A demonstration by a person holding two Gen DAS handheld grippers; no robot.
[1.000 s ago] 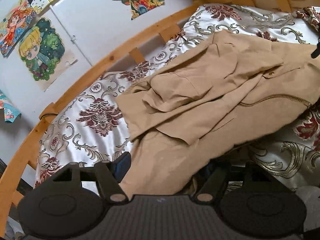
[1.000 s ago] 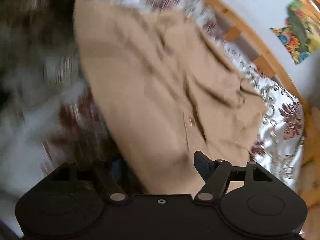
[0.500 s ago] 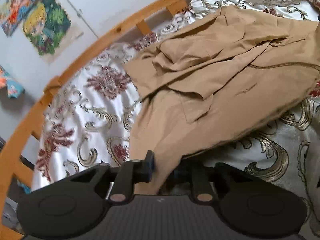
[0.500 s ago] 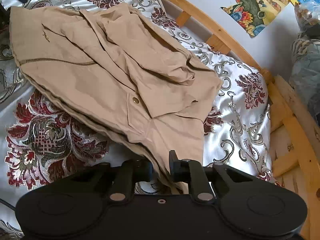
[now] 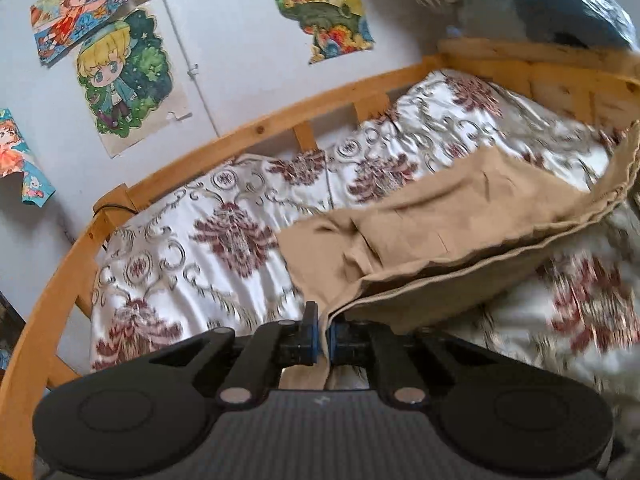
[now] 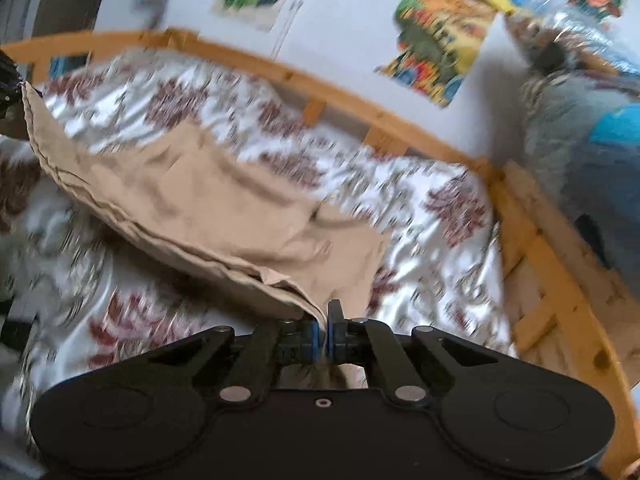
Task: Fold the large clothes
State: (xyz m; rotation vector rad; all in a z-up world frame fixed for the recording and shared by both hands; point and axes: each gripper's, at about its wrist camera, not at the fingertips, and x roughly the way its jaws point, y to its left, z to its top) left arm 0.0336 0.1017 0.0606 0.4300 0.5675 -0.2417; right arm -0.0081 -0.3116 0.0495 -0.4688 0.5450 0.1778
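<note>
Between both clamped tongs (image 5: 323,338) (image 6: 323,338), jacket (image 5: 460,216) hem stretches sideways across bed (image 5: 200,248).

We record one garment, a large tan jacket (image 5: 460,216) of soft matte cloth with a stitched hem. The left fingers (image 5: 310,336) pinch one corner of that hem between them; the cloth rises out of their grip and runs away ahead and to the right. In the right wrist view the jacket (image 6: 192,196) is pinched at another hem corner by the right fingers (image 6: 335,332), and it stretches ahead and to the left. The hem edge between the two grips hangs taut and raised; beyond the fingers, the far part lies crumpled on the bed (image 5: 224,216), with overlapping folds.
</note>
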